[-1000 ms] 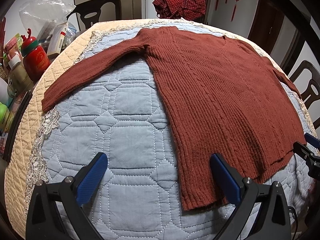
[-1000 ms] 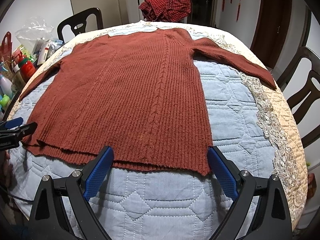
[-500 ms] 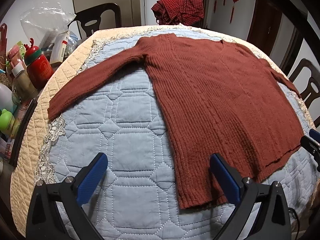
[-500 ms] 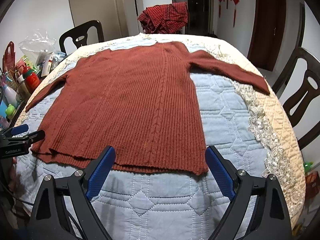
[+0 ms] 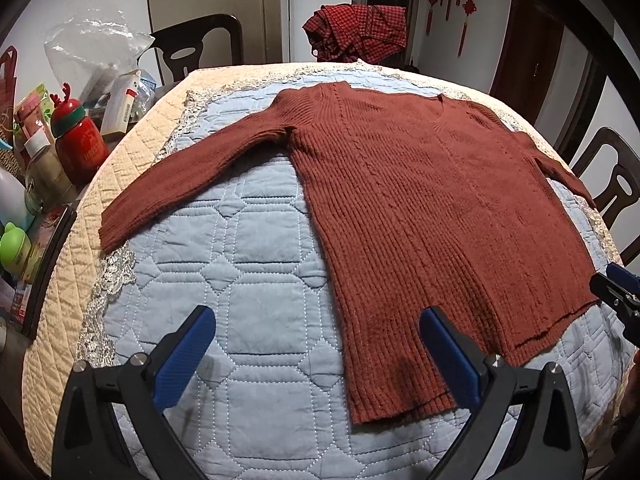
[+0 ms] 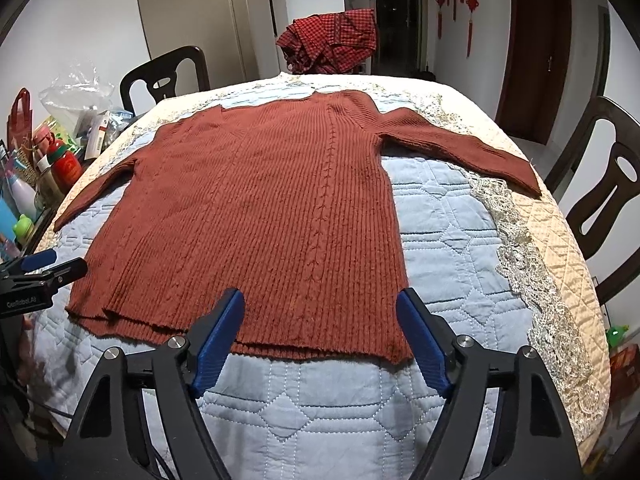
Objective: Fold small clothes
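Right gripper [image 6: 320,332] narrowed, sweater [image 6: 256,216] flat, neck pointing away

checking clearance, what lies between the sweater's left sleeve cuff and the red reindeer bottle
In the left wrist view, only bare beige quilt border lies between the sleeve cuff and the red bottle.

The sweater [image 5: 420,216] is matt rust ribbed knit with one cable braid. The quilt [image 5: 248,280] is soft stitched blue cloth, its border [image 6: 560,240] beige with shiny lace. Gripper pads [image 6: 218,340] are ridged blue plastic on matt black arms.
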`<state>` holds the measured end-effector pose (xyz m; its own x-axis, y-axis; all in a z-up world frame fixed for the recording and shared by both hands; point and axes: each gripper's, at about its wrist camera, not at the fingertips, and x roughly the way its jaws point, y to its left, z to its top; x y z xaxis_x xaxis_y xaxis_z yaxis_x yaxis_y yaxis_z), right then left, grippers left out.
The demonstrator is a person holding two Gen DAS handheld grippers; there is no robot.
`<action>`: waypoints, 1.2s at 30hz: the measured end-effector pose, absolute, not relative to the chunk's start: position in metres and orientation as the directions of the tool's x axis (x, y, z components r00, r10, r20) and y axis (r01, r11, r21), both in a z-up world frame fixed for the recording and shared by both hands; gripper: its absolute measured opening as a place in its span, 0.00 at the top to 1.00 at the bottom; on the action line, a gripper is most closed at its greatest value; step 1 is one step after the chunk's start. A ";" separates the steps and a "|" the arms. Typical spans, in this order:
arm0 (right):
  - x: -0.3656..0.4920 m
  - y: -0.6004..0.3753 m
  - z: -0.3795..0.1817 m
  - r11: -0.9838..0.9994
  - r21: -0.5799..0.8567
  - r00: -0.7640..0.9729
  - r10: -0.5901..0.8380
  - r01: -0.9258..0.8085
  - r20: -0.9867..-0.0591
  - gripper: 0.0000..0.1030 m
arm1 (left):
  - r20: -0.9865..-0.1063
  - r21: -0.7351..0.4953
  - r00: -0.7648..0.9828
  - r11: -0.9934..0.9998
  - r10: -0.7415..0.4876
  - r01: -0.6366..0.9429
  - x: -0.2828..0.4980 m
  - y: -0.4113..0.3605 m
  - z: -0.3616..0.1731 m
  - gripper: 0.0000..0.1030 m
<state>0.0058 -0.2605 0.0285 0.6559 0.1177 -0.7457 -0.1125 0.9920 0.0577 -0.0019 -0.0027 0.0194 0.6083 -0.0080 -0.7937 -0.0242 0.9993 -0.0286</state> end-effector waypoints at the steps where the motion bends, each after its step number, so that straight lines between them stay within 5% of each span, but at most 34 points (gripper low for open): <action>1: 0.005 -0.261 0.028 0.992 0.060 0.656 0.120 -0.113 -0.745 0.24 | -0.793 -0.028 0.609 0.999 -0.008 -0.023 -0.001 -0.003 0.020 0.00; 36: 0.017 -0.253 0.028 0.988 0.080 0.643 0.146 -0.132 -0.752 0.25 | -0.805 -0.052 0.592 0.998 -0.030 -0.021 0.010 0.006 0.014 0.00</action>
<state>0.0169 -0.2535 0.0283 0.6427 0.1464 -0.7520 -0.1318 0.9881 0.0797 0.0104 0.0057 0.0140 0.5924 -0.0297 -0.8051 -0.0211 0.9984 -0.0523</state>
